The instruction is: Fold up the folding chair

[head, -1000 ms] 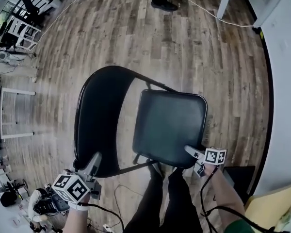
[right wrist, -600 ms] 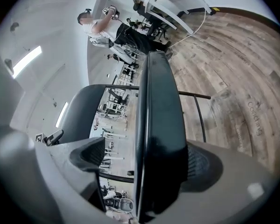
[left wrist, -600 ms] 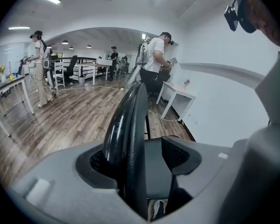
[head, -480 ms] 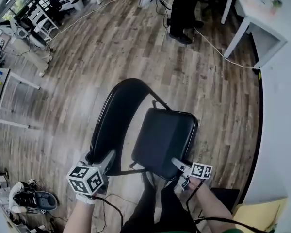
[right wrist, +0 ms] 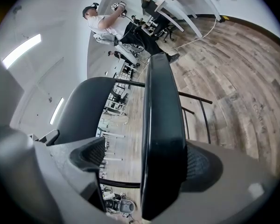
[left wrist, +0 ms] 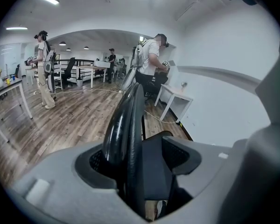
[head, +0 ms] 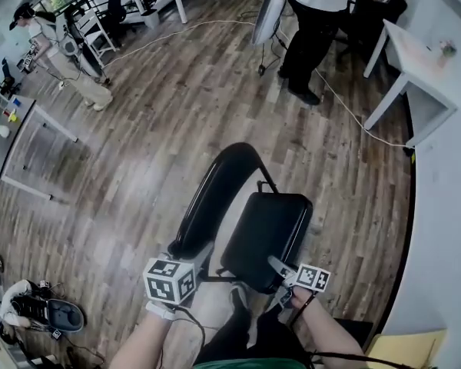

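The black folding chair stands on the wood floor in front of me. Its curved backrest [head: 215, 194] is on the left and its padded seat [head: 269, 229] is on the right, tipped up toward the backrest. My left gripper [head: 202, 250] straddles the backrest's top edge [left wrist: 128, 120]. The tube lies against one pad, with a gap to the other. My right gripper [head: 275, 265] straddles the seat's front edge [right wrist: 161, 106]. The seat rests against one pad, and floor shows between it and the other pad. Both sets of jaws stand wide.
A person [head: 315, 21] stands by a white table [head: 422, 60] at the far right, and a cable [head: 353, 114] runs across the floor there. Another person [head: 69, 52] stands far left. A white wall [head: 446, 229] runs close on the right. My legs [head: 246, 337] are behind the chair.
Both grippers have risen while staying on the chair. The seat's front edge has lifted, so the seat looks narrower and closer to the backrest. The head view now shows more of the room.
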Motion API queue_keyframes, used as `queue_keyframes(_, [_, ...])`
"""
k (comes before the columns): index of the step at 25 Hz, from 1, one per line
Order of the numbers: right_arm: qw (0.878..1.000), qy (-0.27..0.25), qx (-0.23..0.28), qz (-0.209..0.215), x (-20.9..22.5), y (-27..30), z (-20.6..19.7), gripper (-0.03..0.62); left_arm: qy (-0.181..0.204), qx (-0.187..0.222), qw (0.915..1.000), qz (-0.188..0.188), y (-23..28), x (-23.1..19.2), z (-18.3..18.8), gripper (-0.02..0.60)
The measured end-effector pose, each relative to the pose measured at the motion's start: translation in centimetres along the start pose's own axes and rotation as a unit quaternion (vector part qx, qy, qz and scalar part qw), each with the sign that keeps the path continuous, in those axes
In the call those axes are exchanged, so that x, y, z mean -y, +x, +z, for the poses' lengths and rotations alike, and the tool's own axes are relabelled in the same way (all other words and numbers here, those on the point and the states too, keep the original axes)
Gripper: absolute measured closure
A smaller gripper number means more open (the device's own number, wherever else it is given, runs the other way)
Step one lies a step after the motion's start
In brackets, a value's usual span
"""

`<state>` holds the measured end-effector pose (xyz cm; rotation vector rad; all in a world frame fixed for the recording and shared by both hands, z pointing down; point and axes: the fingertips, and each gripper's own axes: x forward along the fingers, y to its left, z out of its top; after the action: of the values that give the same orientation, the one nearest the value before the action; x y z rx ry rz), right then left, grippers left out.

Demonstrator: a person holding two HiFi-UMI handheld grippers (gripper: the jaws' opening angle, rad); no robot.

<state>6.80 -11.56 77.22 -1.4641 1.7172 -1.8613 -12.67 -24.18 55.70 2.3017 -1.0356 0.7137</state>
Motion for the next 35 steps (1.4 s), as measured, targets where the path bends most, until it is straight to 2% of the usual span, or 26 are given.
queue_keyframes(3, [1.0,-0.004,0.004,0.001,-3.2,2.2,0.0,0.105,0.008,0.002,1.0,0.002,-0.7,-1.1,1.1,0.267])
queue_keyframes(8, [0.999,-0.015,0.005,-0.047,-5.7,4.1,-0.7,0.105,0.008,-0.009,0.9999,0.012,-1.5,-2.6,1.6,0.256])
queue_keyframes(11, [0.999,-0.016,0.009,-0.044,-7.8,5.5,-0.9,0.105,0.015,-0.005,0.9997,0.02,-1.9,-3.0,2.1,0.255])
queue_keyframes(14, [0.999,-0.011,0.006,-0.037,-10.5,7.1,-1.0,0.105,0.027,-0.004,0.9992,0.027,-2.4,-2.5,2.8,0.255])
queue_keyframes(20, [0.996,-0.018,-0.006,-0.088,-12.1,8.7,-1.7,0.106,0.05,0.001,0.9982,0.033,-3.0,-0.3,3.2,0.256])
queue_keyframes(26, [0.996,-0.013,-0.031,-0.084,-13.1,9.5,-2.0,0.125,0.068,0.004,0.997,0.037,-3.3,2.9,2.9,0.256])
queue_keyframes(28, [0.996,-0.012,-0.038,-0.083,-13.3,9.6,-2.2,0.163,0.073,0.005,0.9966,0.037,-3.5,3.6,2.9,0.256])
queue_keyframes(35, [0.997,-0.001,-0.061,-0.047,-15.2,11.4,-2.7,0.194,0.091,0.007,0.9948,0.046,-3.5,5.6,2.6,0.256])
